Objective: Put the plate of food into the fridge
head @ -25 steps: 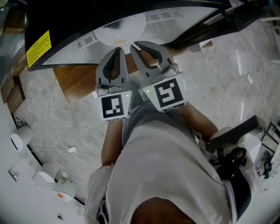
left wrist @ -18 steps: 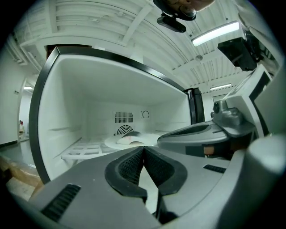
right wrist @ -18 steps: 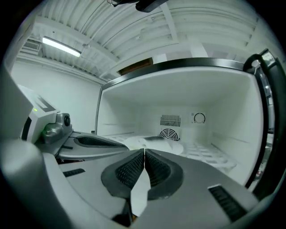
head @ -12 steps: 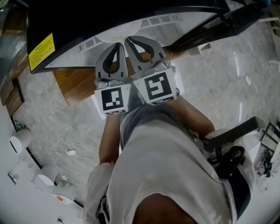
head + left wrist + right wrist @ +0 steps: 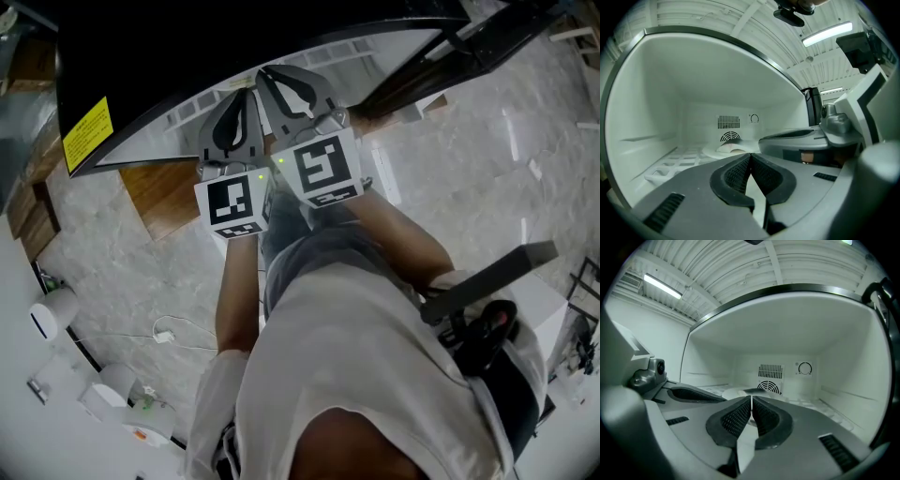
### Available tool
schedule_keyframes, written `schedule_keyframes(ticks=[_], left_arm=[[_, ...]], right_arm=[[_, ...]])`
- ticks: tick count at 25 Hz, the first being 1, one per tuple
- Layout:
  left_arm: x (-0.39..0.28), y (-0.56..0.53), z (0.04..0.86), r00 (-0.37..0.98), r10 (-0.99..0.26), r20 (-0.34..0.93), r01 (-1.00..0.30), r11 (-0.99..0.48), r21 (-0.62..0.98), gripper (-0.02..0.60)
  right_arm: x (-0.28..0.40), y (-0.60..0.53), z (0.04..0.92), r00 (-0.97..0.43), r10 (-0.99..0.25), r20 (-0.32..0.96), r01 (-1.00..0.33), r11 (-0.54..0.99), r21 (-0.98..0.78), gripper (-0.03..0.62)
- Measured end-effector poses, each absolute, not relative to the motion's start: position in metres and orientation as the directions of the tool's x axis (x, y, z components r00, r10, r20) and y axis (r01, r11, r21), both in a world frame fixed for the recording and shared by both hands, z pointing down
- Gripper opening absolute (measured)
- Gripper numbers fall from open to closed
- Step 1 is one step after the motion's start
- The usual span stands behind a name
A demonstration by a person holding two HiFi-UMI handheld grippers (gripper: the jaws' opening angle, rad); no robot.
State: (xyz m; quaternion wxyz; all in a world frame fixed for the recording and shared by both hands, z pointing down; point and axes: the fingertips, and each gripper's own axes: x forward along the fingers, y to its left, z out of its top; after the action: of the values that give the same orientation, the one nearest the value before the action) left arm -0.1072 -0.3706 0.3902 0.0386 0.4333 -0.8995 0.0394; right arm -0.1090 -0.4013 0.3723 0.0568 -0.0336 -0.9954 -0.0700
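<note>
Fingers point(image 5: 733, 420) together — plate point(image 5: 736, 392) beyond, walls point(image 5: 862, 371) wide.

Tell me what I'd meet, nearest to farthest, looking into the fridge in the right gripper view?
Right tool → plate of food → round fan grille

Grey marble-look tile floor point(image 5: 122, 272) all round brown wood panel point(image 5: 164, 192). Thin white cable point(image 5: 173, 330) loose on tiles, near side of panel. Beyond cable, white wall point(image 5: 28, 422), couple small white gadgets point(image 5: 45, 317) along it. Overhead: ribbed ceiling point(image 5: 731, 263), strip light point(image 5: 663, 285) on.
</note>
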Motion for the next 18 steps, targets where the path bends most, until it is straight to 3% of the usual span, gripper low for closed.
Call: schedule_keyframes(ticks=[7, 18], left_arm=[[-0.07, -0.388, 0.397, -0.64, -0.763, 0.095, -0.764, 0.645, 0.033, 0.02], [0.0, -0.381, 0.403, -0.603, -0.792, 0.096, -0.782, 0.611, 0.124, 0.019]], right_arm=[[-0.07, -0.42, 0.378, -0.998, 0.039, 0.047, 0.042, 0.997, 0.061, 0.023], [0.001, -0.418, 0.382, -0.998, -0.003, 0.065, 0.001, 0.999, 0.05, 0.018]])
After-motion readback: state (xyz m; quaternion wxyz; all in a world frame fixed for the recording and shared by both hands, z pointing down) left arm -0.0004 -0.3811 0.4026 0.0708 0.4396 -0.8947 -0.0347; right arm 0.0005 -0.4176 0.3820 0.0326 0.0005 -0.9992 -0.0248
